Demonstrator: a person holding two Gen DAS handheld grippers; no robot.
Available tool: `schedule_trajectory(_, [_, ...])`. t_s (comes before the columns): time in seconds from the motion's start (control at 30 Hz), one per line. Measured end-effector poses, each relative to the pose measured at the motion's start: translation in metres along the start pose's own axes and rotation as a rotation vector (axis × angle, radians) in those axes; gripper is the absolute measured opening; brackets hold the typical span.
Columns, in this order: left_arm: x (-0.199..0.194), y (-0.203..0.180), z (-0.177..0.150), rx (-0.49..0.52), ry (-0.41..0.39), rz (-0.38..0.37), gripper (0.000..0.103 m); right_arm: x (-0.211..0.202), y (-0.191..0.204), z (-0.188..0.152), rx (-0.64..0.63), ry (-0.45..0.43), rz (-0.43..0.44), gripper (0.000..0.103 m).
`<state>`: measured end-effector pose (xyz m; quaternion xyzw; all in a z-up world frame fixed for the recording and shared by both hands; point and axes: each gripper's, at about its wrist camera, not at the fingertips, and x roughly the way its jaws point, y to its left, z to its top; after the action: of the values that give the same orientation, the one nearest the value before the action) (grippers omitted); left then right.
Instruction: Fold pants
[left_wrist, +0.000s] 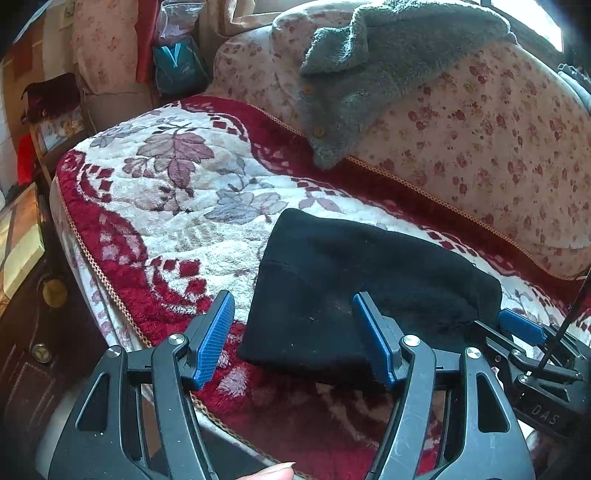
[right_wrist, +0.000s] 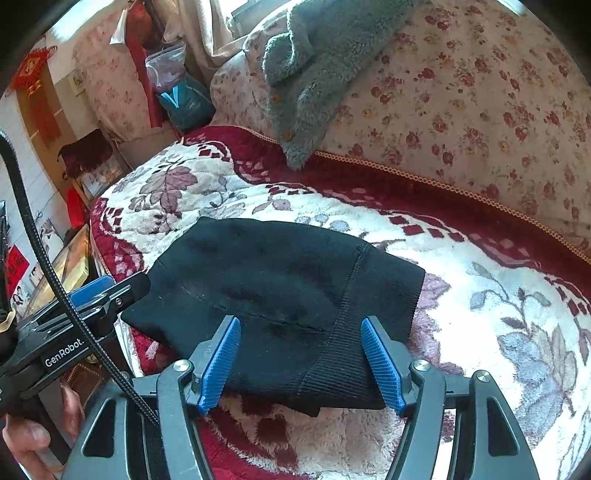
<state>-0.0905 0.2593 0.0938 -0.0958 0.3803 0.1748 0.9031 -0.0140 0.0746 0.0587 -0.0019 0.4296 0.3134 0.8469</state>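
Observation:
Black pants (left_wrist: 351, 288) lie folded into a compact bundle on a red and white floral blanket (left_wrist: 166, 206); they also show in the right wrist view (right_wrist: 280, 295), with the ribbed waistband toward the camera. My left gripper (left_wrist: 293, 339) is open and empty just in front of the bundle's near left corner. My right gripper (right_wrist: 301, 363) is open and empty at the bundle's near edge. The right gripper shows at the right edge of the left wrist view (left_wrist: 524, 332); the left gripper shows at the left of the right wrist view (right_wrist: 96, 295).
A floral cushion back (left_wrist: 480, 140) runs along the far side with a grey fleece garment (left_wrist: 369, 66) draped on it. The blanket's edge (left_wrist: 110, 291) drops off at the left to wooden furniture (left_wrist: 33, 332). Bags (right_wrist: 181, 92) stand at the far left.

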Motion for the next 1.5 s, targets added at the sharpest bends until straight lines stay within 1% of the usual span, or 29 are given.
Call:
schedule_trajectory(0.83, [0.002, 0.0026, -0.0002, -0.013, 0.01, 0.002, 0.067, 0.0038, 0.0018, -0.0022, -0.015, 0.021, 0.001, 0.066])
schedule_trajectory(1.5, [0.0003, 0.0, -0.0001, -0.005, -0.007, 0.003, 0.067, 0.0063, 0.0062, -0.0026, -0.019, 0.028, 0.001, 0.066])
